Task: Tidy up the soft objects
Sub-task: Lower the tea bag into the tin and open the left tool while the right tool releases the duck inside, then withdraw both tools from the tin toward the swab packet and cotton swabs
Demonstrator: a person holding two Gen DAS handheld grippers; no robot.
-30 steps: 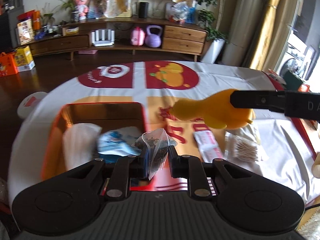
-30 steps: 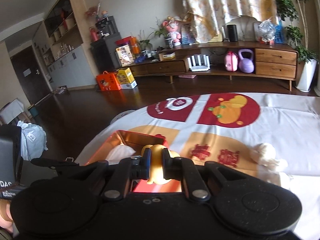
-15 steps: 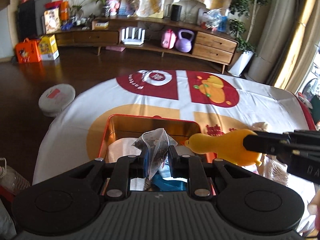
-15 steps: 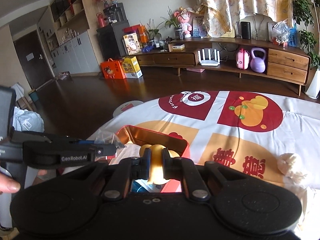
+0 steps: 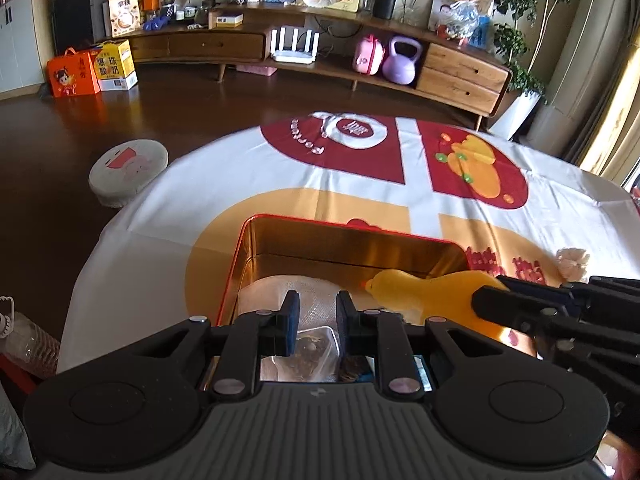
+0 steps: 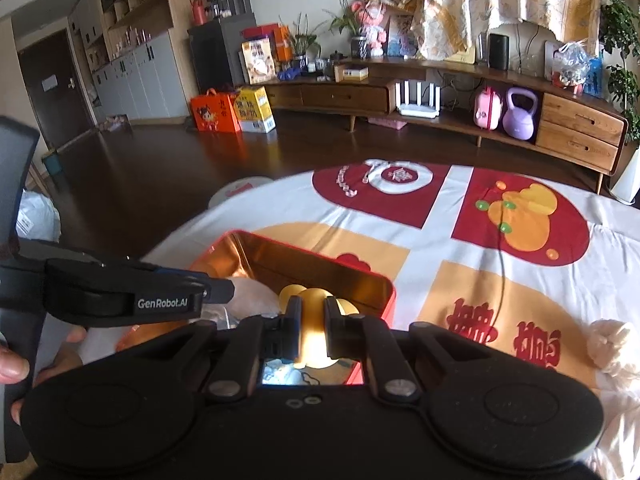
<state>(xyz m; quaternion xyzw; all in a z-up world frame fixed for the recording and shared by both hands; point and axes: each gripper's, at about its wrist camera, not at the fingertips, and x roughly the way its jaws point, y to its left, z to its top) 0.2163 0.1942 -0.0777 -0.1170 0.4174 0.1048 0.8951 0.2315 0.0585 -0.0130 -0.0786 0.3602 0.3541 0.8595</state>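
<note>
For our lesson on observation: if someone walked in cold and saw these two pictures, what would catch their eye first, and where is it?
Probably the bright yellow rubber duck toy, clamped in the right gripper over the open red tin box with a shiny gold inside, near the table's edge. Next, the bold red, orange and white printed tablecloth under the box. Beside the duck, the left gripper points into the box above a clear plastic bag.

One red tin [image 5: 404, 250], one yellow duck toy [image 5: 432, 290], one white fluffy ball [image 6: 612, 344], two grippers.
</note>
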